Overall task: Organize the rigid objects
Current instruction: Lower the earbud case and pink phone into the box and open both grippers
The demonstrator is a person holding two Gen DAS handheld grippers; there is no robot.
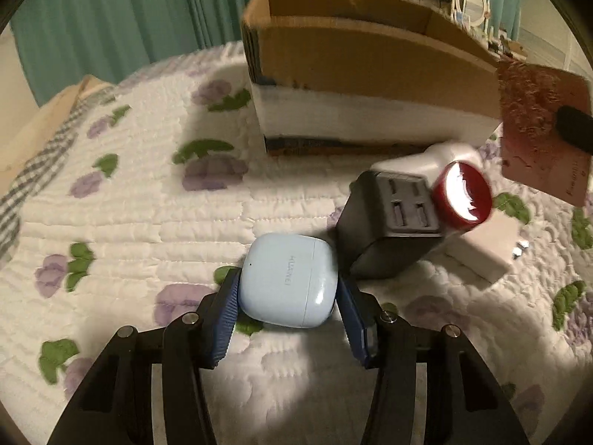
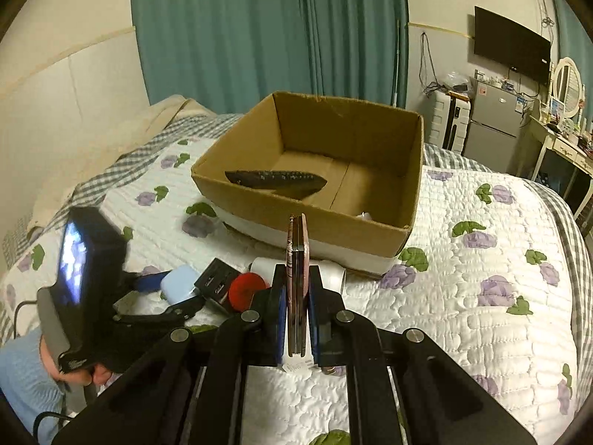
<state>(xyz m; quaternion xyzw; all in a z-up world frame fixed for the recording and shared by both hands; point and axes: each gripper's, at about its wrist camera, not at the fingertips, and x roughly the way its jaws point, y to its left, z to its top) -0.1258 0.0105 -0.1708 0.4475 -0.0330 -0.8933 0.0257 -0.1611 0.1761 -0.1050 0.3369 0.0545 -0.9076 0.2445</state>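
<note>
The left gripper has its jaws around the pale blue earbud case, the blue pads touching or all but touching its two sides while the case lies on the quilted bed; whether they press yet I cannot tell. The right gripper is clenched on a thin pink-edged card wallet, held on edge and lifted in front of the cardboard box.

Taking the box as landmark: the earbud case lies well in front of its near wall. Between case and box stands a black multi-port charger, tipped against a white bottle with a red cap, which lies on its side just before the box. A flat white block rests beside them.

The smooth, rounded case may well squirt out of the pads if they close off-centre. It sits close to the charger, so a careless lift could knock that leaning charger over and set the bottle rolling. The wallet, gripped only by its lower part, could pivot or slip on the way over the box wall.

Inside the box lies a dark remote control along the near-left floor, and a small pale thing shows at the near wall, too hidden to name. The rest of its floor shows bare cardboard.
</note>
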